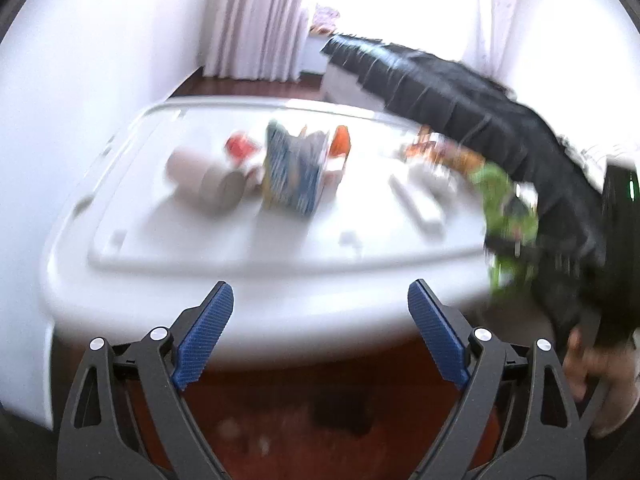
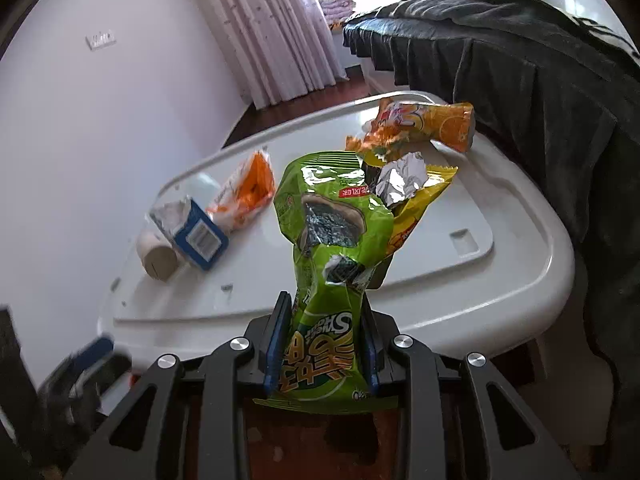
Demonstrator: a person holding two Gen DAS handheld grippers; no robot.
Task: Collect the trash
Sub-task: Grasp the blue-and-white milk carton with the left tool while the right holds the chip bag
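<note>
Both views are fisheye, each mounted behind its hand-held gripper and looking forward and obliquely down along the fingers, which fill the lower frame.

The left wrist view sits back from the near edge of the white counter [image 1: 280,300]; the image is motion-blurred. The right hand-held gripper's green snack bag [image 1: 506,216] appears at its right edge.

The right wrist view stands closer, over the counter's near edge.

Shared: counter top, curtains [image 1: 256,20] at top, dark cloth [image 1: 480,108] on the right.
</note>
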